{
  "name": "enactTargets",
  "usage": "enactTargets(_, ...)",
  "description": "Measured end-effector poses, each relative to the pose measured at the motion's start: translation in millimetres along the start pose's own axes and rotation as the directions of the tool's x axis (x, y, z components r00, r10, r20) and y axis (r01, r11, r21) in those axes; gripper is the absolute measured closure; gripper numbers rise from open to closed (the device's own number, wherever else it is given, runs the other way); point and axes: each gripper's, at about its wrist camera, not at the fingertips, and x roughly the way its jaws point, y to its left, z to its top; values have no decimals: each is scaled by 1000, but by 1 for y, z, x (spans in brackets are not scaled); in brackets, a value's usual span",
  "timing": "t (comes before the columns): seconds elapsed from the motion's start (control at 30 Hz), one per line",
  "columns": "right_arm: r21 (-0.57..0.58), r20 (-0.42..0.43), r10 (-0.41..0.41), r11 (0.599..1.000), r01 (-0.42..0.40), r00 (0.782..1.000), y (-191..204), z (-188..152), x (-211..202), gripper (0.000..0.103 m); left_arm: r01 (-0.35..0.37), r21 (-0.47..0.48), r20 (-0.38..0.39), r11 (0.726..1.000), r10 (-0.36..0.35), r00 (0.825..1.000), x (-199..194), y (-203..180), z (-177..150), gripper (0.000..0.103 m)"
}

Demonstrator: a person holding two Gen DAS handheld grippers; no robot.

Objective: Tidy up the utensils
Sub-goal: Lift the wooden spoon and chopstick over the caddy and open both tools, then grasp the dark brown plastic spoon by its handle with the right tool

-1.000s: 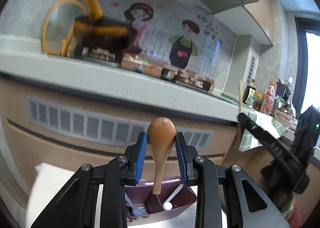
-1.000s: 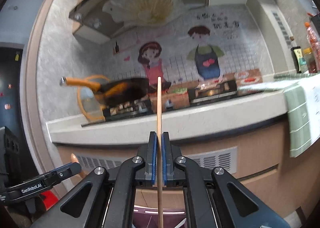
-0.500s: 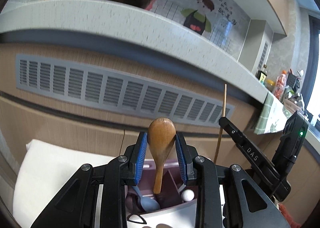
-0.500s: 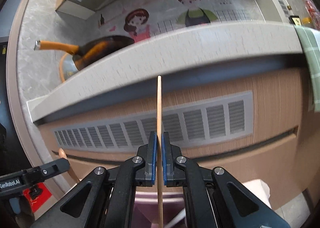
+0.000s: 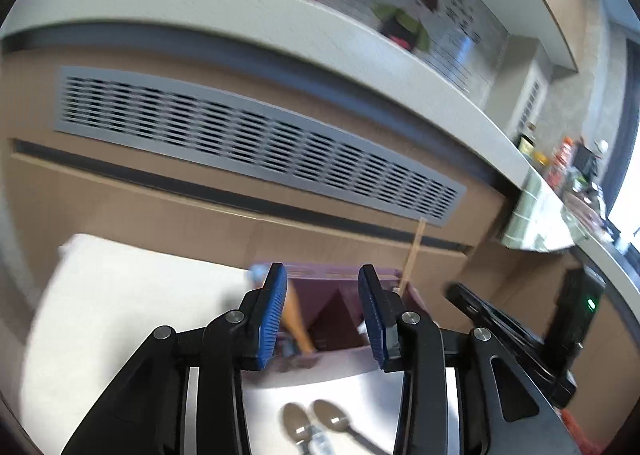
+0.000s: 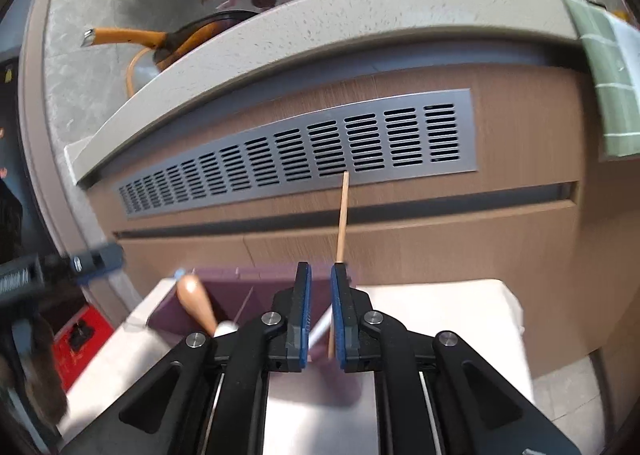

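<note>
Left wrist view: left tongs [image 5: 322, 295], just spread, stand empty over a purple holder [image 5: 340, 319]; the wooden spoon [image 6: 197, 305] leans inside. Right tongs [image 6: 320, 307], just parting, flank one chopstick [image 6: 342, 211] standing in the holder; it may tip out. Two metal spoons [image 5: 316, 425] wait on the counter [image 5: 132, 295].

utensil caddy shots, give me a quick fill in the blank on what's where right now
1. The wooden spoon stands in the ____ caddy.
2. The right gripper has its jaws apart, and a thin wooden ____ leans between them.
3. The left gripper jaws grip ____.
4. Two metal ____ lie in front of the caddy.

Answers: purple; chopstick; nothing; spoons
</note>
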Motion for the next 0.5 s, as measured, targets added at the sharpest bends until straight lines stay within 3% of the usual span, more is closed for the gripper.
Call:
enactTargets(0.1, -23, -53, 6, 1000, -8, 999, 5, -15, -19, 84, -133, -10, 22, 991, 133, 991, -25, 13, -9, 64)
enactTargets(0.13, -34, -93, 15, 999, -18, 996, 9, -22, -23, 83, -194, -21, 7, 981, 194, 981, -32, 22, -16, 64)
enactTargets(0.2, -59, -160, 31, 997, -41, 987, 16, -34, -27, 83, -242, -39, -53, 970, 240, 969, -38, 36, -32, 64)
enactTargets(0.37, -147, -295, 48, 985, -95, 954, 44, -72, -31, 83, -247, 2, -202, 969, 243, 949, -45, 51, -84, 64)
enactTargets(0.5, -235, -436, 64, 955, -182, 898, 70, -101, -17, 83, -231, 18, -292, 973, 226, 929, -51, 58, -123, 64)
